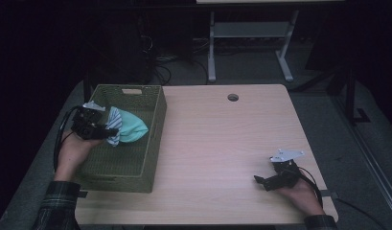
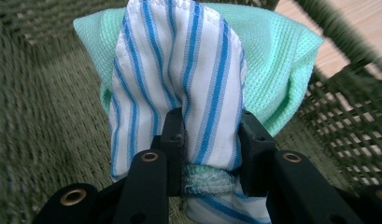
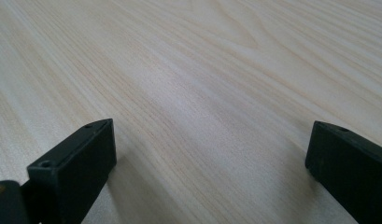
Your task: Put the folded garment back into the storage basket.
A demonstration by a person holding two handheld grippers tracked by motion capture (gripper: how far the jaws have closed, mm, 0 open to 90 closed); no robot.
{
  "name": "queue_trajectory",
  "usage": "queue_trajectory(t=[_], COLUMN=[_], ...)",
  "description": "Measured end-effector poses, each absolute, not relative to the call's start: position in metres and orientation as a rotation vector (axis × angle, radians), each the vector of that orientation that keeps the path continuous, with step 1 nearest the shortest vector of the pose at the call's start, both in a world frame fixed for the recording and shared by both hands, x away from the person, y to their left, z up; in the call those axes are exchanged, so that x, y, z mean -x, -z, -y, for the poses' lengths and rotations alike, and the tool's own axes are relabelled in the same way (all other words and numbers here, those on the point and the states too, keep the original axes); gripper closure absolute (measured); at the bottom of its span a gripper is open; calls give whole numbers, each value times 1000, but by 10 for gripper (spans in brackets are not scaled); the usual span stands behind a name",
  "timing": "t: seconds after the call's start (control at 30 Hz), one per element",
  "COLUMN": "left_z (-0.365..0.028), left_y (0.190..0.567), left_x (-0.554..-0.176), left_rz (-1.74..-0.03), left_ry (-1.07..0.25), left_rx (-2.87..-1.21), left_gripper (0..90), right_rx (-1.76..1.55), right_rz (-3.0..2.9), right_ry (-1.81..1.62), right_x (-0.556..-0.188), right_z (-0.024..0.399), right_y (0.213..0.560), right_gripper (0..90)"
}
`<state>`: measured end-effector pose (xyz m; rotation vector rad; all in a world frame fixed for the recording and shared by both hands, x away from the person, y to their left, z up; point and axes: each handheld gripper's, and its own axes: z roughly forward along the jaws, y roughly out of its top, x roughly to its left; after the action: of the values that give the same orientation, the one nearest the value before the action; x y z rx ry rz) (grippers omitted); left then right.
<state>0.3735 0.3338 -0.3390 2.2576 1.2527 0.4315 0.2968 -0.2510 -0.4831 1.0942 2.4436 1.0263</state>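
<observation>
Left hand-held gripper [image 1: 109, 132] pinches a bundle of striped cloth [image 2: 179, 93] and mint-green waffle cloth [image 2: 282, 60], held inside the woven basket [image 1: 155, 143]. To place well, lower until the fabric rests on the basket floor, then release. Right of the basket, right hand-held gripper [image 1: 259, 181] rests wide open on the tabletop [image 1: 222, 143].

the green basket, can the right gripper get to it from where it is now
Probably yes. The right gripper rests open at the table's near right, and only bare table lies between it and the green basket. It would need a long reach across.
</observation>
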Motion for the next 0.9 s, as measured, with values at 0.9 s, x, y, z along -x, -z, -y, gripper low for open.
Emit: queue_trajectory(t=[0.9], left_z=[-334], left_y=[397], left_x=[-384], left_rz=[-1296], left_ry=[-357], left_rx=[-2334], left_gripper=[494], right_rx=[-1093], right_rz=[-2444], right_ry=[-1027], right_x=[-297], right_z=[251], right_y=[483], right_gripper=[16])
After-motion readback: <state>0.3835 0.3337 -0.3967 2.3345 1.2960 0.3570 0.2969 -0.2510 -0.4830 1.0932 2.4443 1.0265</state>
